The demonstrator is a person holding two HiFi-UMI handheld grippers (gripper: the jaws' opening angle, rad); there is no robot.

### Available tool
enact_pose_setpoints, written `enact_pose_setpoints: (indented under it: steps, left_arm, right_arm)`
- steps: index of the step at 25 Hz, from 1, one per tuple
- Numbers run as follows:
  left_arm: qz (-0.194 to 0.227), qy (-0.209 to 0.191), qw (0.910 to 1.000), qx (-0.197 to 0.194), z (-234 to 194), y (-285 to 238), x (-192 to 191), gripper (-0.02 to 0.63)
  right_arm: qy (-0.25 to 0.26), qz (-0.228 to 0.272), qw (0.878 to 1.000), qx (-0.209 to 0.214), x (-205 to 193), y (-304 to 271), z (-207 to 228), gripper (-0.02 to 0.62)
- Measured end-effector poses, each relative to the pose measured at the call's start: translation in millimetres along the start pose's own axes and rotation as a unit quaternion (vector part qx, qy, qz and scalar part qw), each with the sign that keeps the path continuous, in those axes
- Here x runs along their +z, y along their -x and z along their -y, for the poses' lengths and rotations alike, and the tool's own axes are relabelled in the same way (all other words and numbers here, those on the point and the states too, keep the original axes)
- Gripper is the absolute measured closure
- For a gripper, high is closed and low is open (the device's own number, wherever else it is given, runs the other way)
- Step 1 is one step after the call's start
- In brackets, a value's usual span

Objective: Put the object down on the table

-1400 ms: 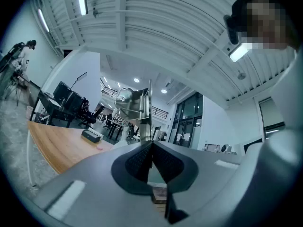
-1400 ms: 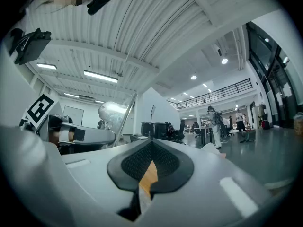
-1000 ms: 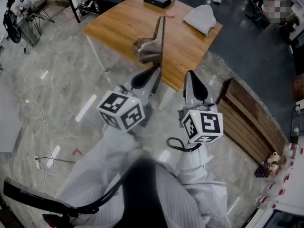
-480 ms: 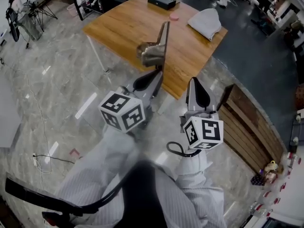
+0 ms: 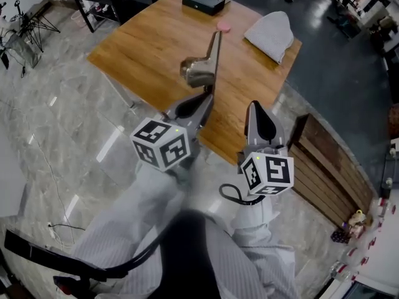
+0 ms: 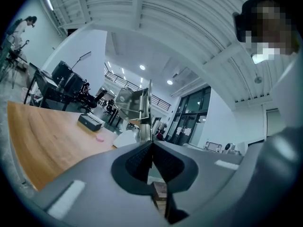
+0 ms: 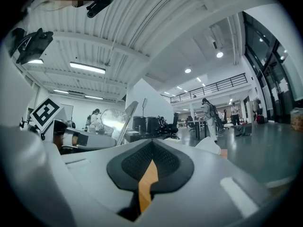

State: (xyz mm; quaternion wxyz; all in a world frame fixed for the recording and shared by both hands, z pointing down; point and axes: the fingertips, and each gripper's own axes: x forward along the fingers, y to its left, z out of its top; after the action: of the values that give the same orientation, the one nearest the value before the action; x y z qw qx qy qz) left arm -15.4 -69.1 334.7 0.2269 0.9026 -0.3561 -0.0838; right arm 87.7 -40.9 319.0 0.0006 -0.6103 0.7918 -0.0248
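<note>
- In the head view, we see the left gripper [image 5: 206,97] with its jaws pressed together on the flat handle of a metal scoop [image 5: 199,72]. The scoop stands nearly upright above the jaws, over the table [image 5: 143,48] and nearer its near edge than its far one. We cannot tell whether it touches the wood.
- The right gripper [image 5: 254,111] sits just beside the left one, past the table's near edge. Each gripper carries a cube with black-and-white square markers.
- Toward the far edge lie a black box [image 5: 202,1] and a small pink disc [image 5: 223,27]. A pale folded cloth [image 5: 271,35] lies at the far right corner.
- In the left gripper view, we find the jaws closed tight, pinching the thin handle. The scoop's shiny pan [image 6: 132,104] rises straight above them, and the box and pink disc lie on the table beyond.
- In the right gripper view, we see the jaws closed together with nothing between them. A sliver of the wooden table [image 7: 147,183] shows through the gap below the pads. The scoop [image 7: 112,119] gleams to the left.
</note>
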Motion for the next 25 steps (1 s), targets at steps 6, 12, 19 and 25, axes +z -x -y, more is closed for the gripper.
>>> enact_pose_setpoints:
  steps: [6,12,19,25]
  left_arm:
    - [-0.071,0.013,0.9971,-0.027,-63,-69,1,0.603]
    - [-0.129,0.044,0.9899,-0.037,-96,-126,-20,0.603]
    - [-0.254,0.13,0.9557,-0.071,-120,-164,-84,0.603]
    - [-0.386,0.219,0.8943,-0.056,-151,-168,-174,0.603]
  right_arm:
    - [-0.027,-0.005,0.999,-0.037,-8,-78,31,0.581]
    - [-0.05,-0.04,0.996,-0.058,-36,-112,69,0.581]
    - [-0.074,-0.093,0.991,-0.06,-78,-124,99,0.581]
    - [-0.11,-0.141,0.982,-0.065,-127,-118,112,0.581]
